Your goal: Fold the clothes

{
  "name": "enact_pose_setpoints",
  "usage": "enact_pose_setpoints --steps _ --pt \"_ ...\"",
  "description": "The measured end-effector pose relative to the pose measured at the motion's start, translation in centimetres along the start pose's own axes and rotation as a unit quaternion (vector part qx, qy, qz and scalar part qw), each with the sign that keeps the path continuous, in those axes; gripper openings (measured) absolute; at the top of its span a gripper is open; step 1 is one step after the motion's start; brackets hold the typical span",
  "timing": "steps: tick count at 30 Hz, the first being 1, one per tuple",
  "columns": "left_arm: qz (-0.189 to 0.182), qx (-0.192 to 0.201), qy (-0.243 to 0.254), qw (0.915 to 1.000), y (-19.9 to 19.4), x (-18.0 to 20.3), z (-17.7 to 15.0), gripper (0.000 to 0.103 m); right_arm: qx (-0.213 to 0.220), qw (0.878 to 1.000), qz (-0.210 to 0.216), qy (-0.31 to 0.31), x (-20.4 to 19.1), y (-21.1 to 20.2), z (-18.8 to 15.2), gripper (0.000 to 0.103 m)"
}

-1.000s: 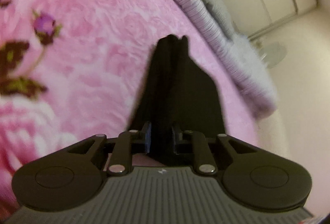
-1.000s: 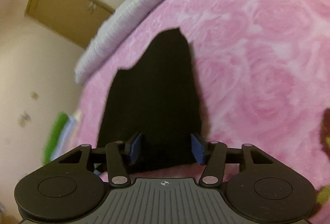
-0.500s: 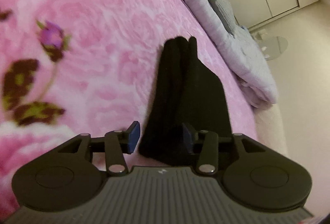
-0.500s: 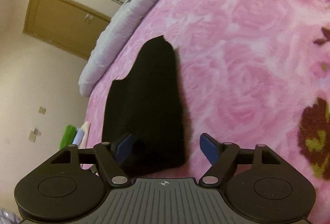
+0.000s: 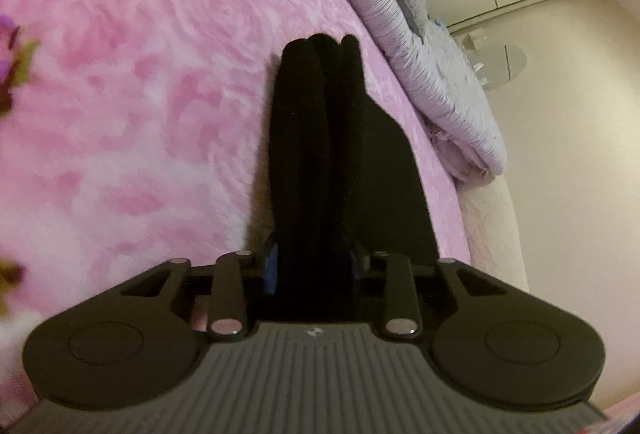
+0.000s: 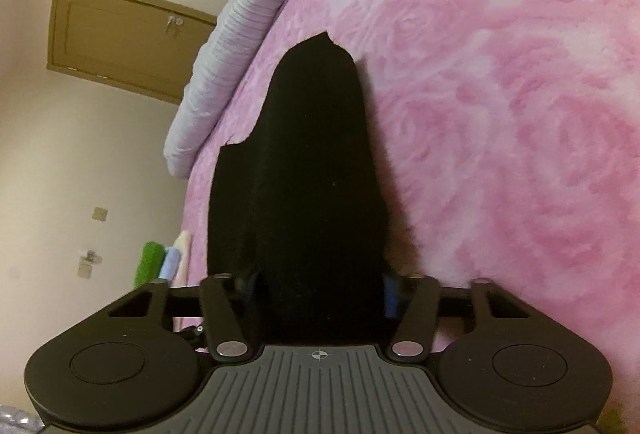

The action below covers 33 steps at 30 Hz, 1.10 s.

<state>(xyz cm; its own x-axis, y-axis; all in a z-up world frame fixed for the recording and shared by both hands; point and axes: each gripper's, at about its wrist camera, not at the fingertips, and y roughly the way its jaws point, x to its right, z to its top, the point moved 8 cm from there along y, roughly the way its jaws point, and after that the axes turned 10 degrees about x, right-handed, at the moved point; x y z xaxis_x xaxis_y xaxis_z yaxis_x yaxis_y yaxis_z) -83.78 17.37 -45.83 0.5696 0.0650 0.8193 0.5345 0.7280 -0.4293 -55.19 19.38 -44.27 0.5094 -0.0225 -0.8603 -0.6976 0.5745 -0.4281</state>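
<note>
Black garment (image 5: 344, 162) on pink blanket (image 5: 140, 94).
The blanket bore a rose pattern; the striped quilt (image 5: 420, 46) was lilac.

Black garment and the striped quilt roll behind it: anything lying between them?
Nothing but bare pink rose blanket separates the black garment from the striped quilt roll; the left wrist view shows it best.

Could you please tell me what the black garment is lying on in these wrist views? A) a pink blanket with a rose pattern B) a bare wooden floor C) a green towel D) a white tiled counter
A: in both wrist views the black garment lies stretched out on the pink blanket, whose rose pattern shows all around it.
</note>
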Motion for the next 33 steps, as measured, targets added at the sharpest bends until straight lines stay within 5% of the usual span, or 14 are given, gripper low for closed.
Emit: enact_pose_setpoints --steps 6,11,15,17,19,22,25,29,33 --pt "-0.004 -0.008 0.031 0.9995 -1.6 3.2 -3.8 0.024 -0.015 1.000 -0.006 -0.022 -0.1 -4.0 0.4 0.045" --pt "-0.017 -0.024 0.006 0.9996 -4.2 4.6 -10.1 0.024 -0.041 0.998 -0.025 -0.036 1.1 -9.7 -1.5 0.047" --pt "0.027 -0.024 0.015 0.9992 -5.5 4.3 -12.7 0.029 -0.054 0.991 -0.067 -0.103 1.2 -12.3 -3.0 0.057" --pt "0.049 -0.016 0.028 0.9983 -6.2 5.2 -11.6 0.029 -0.053 0.979 -0.095 -0.175 -0.3 -12.6 -2.8 0.060" --pt "0.072 0.002 0.077 0.9944 -6.7 6.7 -10.0 0.029 -0.042 0.953 -0.124 -0.274 -3.0 -12.5 -2.1 0.060" --pt "0.081 0.027 0.127 0.9882 -7.0 8.7 -7.7 0.029 -0.020 0.923 -0.112 -0.367 -7.6 -11.4 -1.5 0.060" --pt "0.071 0.041 0.121 0.9892 -6.4 9.2 -6.2 0.029 -0.047 0.925 -0.071 -0.371 -10.0 -8.0 -2.3 0.059" --pt "0.063 0.054 0.090 0.9925 -4.3 9.2 -4.6 0.029 -0.086 0.909 -0.094 -0.397 -8.8 -3.7 -4.4 0.058" --pt "0.068 0.057 0.149 0.9848 -2.7 10.2 -3.4 0.029 -0.065 0.915 -0.097 -0.386 -8.1 -3.4 -3.2 0.058"
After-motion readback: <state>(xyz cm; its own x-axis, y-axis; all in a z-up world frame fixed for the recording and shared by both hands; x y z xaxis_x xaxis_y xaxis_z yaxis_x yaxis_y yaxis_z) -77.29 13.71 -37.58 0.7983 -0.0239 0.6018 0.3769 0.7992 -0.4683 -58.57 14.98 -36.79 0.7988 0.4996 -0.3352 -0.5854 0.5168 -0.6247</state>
